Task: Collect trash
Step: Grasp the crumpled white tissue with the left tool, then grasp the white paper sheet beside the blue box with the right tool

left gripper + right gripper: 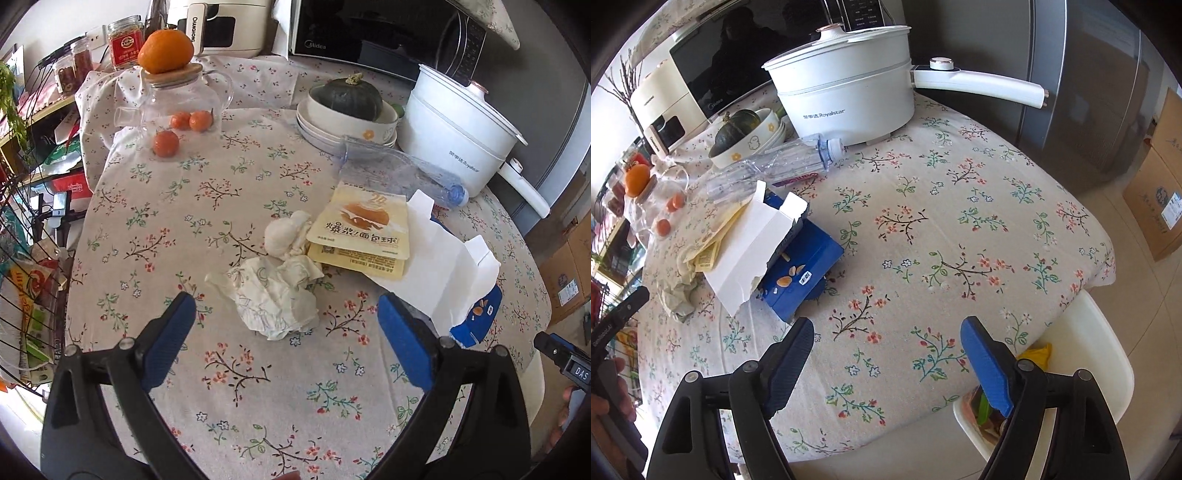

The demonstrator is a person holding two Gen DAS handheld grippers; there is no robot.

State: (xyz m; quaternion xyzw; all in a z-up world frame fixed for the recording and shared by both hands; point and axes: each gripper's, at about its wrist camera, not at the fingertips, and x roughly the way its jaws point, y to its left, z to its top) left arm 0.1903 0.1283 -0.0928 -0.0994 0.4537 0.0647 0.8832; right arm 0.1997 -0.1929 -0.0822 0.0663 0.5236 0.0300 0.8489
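Trash lies in a loose bunch on the flowered tablecloth (258, 398), ahead of both tools; the left gripper (286, 325) hangs over it with jaws wide and nothing in them, and the crumpled tissue (275, 299) sits just past its tips; the right gripper (886, 356) is spread wide too and holds nothing — only cloth lies under it. I think the tissue is soft and very light, so a pinch on its puffy middle should lift it. Behind it are a second white wad (286, 236), a flat yellow snack bag (360, 232), a torn blue box (803, 269) and a clear bottle (399, 166); the bag looks thin and slippery, the bottle may roll. Part of the bag hides under the box flap; the white bin (1108, 373) beside the table is cut off by the right tool — what is inside is hard to tell.
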